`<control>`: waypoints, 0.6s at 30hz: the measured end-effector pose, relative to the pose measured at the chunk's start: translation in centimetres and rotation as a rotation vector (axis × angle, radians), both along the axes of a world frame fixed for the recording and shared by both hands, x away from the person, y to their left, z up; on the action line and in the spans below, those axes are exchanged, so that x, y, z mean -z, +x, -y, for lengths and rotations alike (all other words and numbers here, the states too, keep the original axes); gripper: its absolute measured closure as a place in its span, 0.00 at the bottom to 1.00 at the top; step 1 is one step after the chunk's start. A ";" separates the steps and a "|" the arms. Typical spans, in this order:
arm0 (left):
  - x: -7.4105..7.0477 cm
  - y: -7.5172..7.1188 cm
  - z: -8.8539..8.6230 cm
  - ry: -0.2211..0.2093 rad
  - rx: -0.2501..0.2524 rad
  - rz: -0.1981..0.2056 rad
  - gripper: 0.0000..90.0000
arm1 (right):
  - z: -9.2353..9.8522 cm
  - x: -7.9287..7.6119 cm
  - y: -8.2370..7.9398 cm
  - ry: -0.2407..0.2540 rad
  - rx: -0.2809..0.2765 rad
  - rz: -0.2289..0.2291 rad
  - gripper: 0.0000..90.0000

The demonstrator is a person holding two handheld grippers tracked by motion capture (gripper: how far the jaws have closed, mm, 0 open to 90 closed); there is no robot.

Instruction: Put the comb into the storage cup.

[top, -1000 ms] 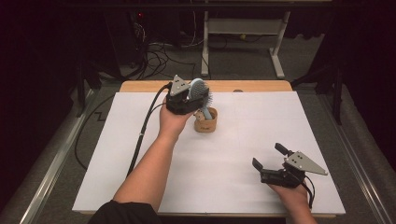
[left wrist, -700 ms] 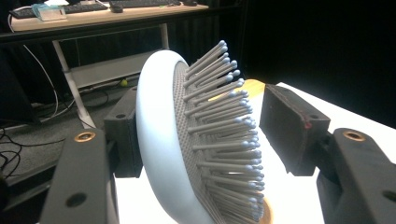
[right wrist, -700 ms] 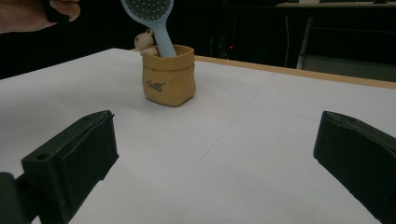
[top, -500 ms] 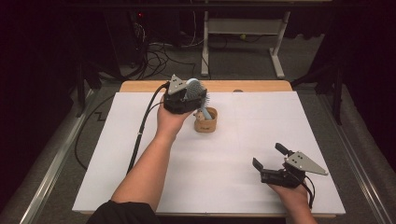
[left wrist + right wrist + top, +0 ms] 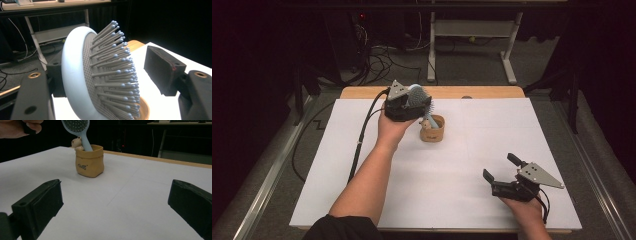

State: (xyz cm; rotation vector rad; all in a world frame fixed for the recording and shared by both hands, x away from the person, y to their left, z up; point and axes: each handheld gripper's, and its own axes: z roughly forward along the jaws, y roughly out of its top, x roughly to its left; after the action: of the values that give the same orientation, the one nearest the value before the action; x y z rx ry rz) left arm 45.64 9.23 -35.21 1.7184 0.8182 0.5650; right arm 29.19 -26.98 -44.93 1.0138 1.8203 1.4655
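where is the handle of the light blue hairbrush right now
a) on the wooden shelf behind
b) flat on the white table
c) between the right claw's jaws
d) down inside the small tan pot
d: in the right gripper view the hairbrush stands with its handle down in the tan pot, head sticking up.

White-covered table (image 5: 452, 200) bears a tan pouch (image 5: 432, 131).
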 end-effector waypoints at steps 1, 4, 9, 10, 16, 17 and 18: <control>0.0 0.0 -0.1 0.001 -0.001 0.002 0.31 | 0.0 0.0 0.0 0.000 0.000 -0.001 0.00; 0.1 0.0 -0.2 -0.012 0.000 -0.005 0.29 | 0.0 0.0 0.0 -0.002 -0.001 0.000 0.00; 0.4 0.0 -0.5 -0.010 -0.006 0.006 0.26 | -0.1 0.1 0.0 -0.005 -0.003 -0.003 0.00; 0.4 0.0 -0.5 -0.010 -0.009 0.008 0.26 | -0.1 0.1 0.0 -0.004 -0.003 -0.002 0.00; 0.7 0.1 -0.8 -0.001 -0.015 0.014 0.21 | -0.1 0.1 0.1 -0.010 -0.003 -0.006 0.00; 0.8 0.1 -0.8 0.000 -0.015 0.015 0.21 | -0.1 0.1 0.1 -0.010 -0.003 -0.006 0.00; 0.8 0.1 -0.8 0.000 -0.017 0.015 0.20 | -0.1 0.1 0.1 -0.010 -0.002 -0.005 0.00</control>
State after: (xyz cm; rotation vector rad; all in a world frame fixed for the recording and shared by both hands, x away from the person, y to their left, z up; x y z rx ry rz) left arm 45.78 10.05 -36.01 1.7067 0.8230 0.5885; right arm 29.29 -26.85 -45.07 1.0122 1.8310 1.4552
